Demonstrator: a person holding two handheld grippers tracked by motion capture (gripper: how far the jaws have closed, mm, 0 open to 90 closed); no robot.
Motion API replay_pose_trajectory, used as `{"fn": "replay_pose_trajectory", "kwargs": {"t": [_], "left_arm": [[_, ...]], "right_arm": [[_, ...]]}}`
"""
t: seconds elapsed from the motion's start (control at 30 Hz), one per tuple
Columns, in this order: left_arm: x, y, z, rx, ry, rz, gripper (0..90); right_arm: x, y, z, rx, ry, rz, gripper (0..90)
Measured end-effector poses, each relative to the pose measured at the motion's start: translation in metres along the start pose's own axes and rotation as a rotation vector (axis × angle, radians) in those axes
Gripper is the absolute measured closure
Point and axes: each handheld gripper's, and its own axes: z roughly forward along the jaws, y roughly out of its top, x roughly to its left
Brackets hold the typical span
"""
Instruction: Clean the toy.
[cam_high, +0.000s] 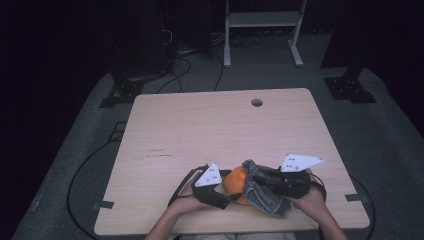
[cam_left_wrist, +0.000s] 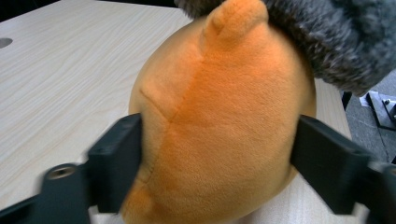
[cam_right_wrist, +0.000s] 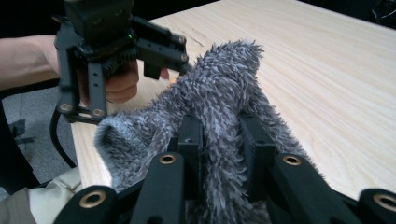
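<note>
Down near the front edge of the pale wood-grain table (cam_high: 215, 125), both grippers at work on one bundle. Left gripper (cam_left_wrist: 217, 149) spread wide, its two black jaws set on opposite flanks of a round orange plush toy (cam_left_wrist: 219, 130), pads against the soft fabric on either side, the toy's bulk filling the space between them and swelling above and beyond the tips; a small nub of orange plush standing up at the far top. Draped over that far upper side, past the left jaws, a shaggy grey fleece cloth (cam_left_wrist: 336, 42). Right gripper (cam_right_wrist: 219, 135) nearly closed, its jaws pinched on a raised fold of the same grey cloth, fibres bunched tight between the pads and rising ahead of the tips to a peak. Beyond that peak, the left gripper facing back, held in a bare hand (cam_right_wrist: 119, 81). Seen from the high view, toy wedged between the two grippers, cloth lying over its right side and under the right gripper (cam_high: 260, 182).
</note>
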Motion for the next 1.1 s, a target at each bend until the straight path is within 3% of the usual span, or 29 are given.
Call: {"fn": "replay_pose_trajectory", "kwargs": {"t": [0.1,0.17,0.23,0.27,0.37,0.4,0.47,0.5,0.53,0.7,0.8,0.87,0.9,0.93,0.97,1.0,1.1], "left_arm": [[0.003,0.001,0.0,0.004,-0.013,-0.021,8.6],[0.009,-0.003,0.006,0.054,-0.021,-0.053,5.4],[0.009,-0.006,0.011,0.07,-0.033,-0.076,6.2],[0.007,-0.008,0.017,0.067,-0.056,-0.088,8.4],[0.004,-0.004,0.016,0.046,-0.039,-0.072,15.3],[0.002,0.001,0.011,0.002,-0.017,-0.055,23.4],[-0.001,0.009,0.004,-0.032,0.019,-0.021,26.6],[-0.001,0.009,0.004,-0.032,0.019,-0.021,27.1],[-0.003,0.016,-0.004,-0.065,0.023,-0.014,27.4],[-0.003,0.023,-0.019,-0.079,0.033,0.004,27.5],[0.0,0.022,-0.023,-0.06,0.037,-0.009,27.4],[0.003,0.016,-0.02,-0.036,0.043,-0.03,27.5],[0.003,0.016,-0.02,-0.036,0.043,-0.03,27.7],[0.006,0.015,-0.021,-0.043,0.051,-0.056,28.0],[0.006,0.015,-0.021,-0.043,0.051,-0.056,28.1],[0.008,0.016,-0.02,-0.042,0.063,-0.082,28.2],[0.007,0.017,-0.016,-0.04,0.076,-0.091,28.2]], "right_arm": [[-0.006,-0.004,-0.004,-0.005,0.011,0.024,72.3],[-0.01,-0.006,-0.007,-0.01,0.011,0.043,72.2],[-0.013,-0.008,-0.008,-0.017,0.014,0.052,72.1],[-0.019,-0.011,-0.008,-0.026,0.032,0.082,71.3],[-0.022,-0.012,-0.009,-0.034,0.03,0.108,71.8],[-0.022,-0.01,-0.014,-0.042,0.01,0.118,73.1],[-0.021,-0.007,-0.02,-0.07,-0.018,0.117,73.8],[-0.02,-0.006,-0.021,-0.074,-0.037,0.11,73.9],[-0.019,-0.005,-0.022,-0.084,-0.051,0.112,74.1],[-0.025,-0.005,-0.017,-0.136,-0.001,0.183,74.3],[-0.028,-0.008,-0.01,-0.119,-0.002,0.212,74.2],[-0.034,-0.018,0.006,-0.053,0.004,0.258,74.0],[-0.036,-0.02,0.008,-0.062,0.02,0.276,74.1],[-0.037,-0.019,0.007,-0.07,0.025,0.285,74.2],[-0.036,-0.017,0.006,-0.078,0.016,0.276,74.4],[-0.034,-0.014,0.004,-0.087,-0.004,0.258,74.6],[-0.023,-0.006,-0.003,-0.124,-0.027,0.195,74.8]]}}
